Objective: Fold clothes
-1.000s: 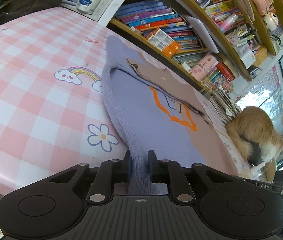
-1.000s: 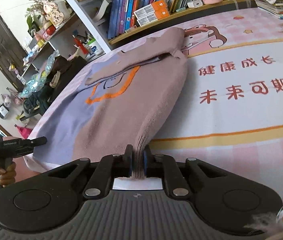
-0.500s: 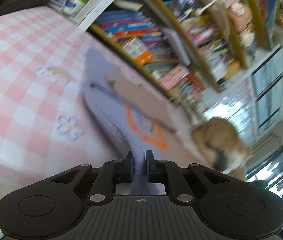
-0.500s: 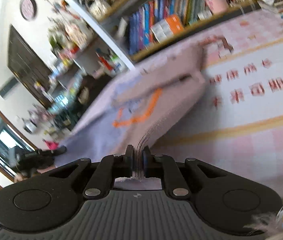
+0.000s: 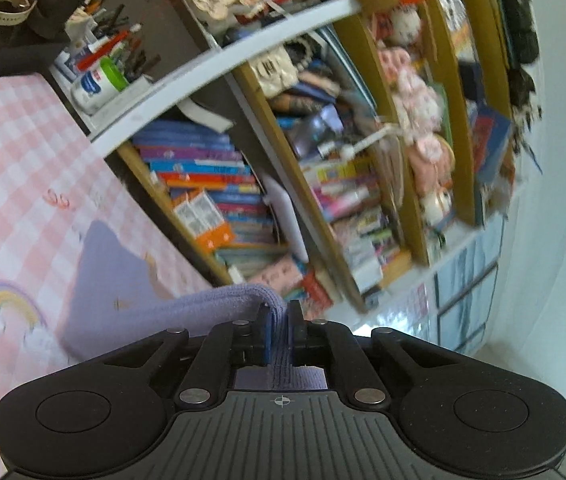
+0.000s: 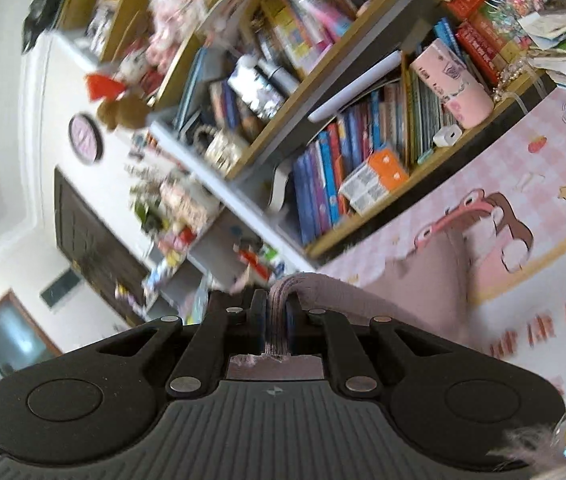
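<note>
Bookshelves [image 5: 243,184] crammed with books and toys fill the background of both wrist views, tilted towards one o'clock on the left and eleven on the right. Below them lies the pink checked table cover [image 5: 11,184], printed with a rainbow and cartoon figures.

On it rests the sweater [image 5: 111,280], lilac on one side and dusty pink [image 6: 423,292] on the other. Its far part lies on the cover while the near hem is lifted clear.

It looks like a soft, light, thick knit (no stiffness, so it sags between grips); the ribbed hem corners seem the sound places to hold. Its long axis probably runs from the hem at six o'clock towards twelve.

Left gripper [image 5: 281,320] pinches the lilac hem; right gripper [image 6: 277,312] pinches the pink hem, jaws pressed tight.
</note>
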`<action>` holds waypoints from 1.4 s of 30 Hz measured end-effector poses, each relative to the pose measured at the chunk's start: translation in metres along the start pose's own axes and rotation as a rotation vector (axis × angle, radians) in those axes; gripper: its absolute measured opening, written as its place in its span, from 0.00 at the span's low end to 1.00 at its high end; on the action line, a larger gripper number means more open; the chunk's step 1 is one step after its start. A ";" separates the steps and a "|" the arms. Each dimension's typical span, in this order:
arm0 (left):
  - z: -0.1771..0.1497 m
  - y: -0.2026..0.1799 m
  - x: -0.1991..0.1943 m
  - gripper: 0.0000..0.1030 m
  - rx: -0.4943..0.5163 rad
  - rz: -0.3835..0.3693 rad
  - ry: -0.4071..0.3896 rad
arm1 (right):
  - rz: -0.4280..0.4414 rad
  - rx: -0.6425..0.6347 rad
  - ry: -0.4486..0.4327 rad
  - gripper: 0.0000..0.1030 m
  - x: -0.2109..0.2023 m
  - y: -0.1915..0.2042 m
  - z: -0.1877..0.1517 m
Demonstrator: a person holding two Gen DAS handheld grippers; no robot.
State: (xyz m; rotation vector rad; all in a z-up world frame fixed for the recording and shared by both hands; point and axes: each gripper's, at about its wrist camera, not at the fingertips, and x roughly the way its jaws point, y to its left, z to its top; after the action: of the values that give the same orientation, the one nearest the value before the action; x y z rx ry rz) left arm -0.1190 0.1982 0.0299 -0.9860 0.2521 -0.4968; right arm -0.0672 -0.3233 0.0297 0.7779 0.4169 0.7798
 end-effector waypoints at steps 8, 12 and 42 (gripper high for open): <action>0.032 0.028 0.056 0.05 -0.024 0.053 0.007 | -0.065 0.092 -0.015 0.08 0.064 -0.046 0.033; 0.038 0.048 0.084 0.05 -0.017 0.123 0.027 | -0.111 0.119 0.011 0.08 0.090 -0.070 0.039; 0.038 0.083 0.162 0.06 0.479 0.583 0.261 | -0.487 -0.464 0.269 0.05 0.185 -0.105 0.032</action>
State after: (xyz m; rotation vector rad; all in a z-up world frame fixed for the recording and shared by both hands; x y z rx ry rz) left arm 0.0602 0.1806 -0.0166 -0.3463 0.6023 -0.1323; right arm 0.1212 -0.2467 -0.0393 0.1215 0.6105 0.4905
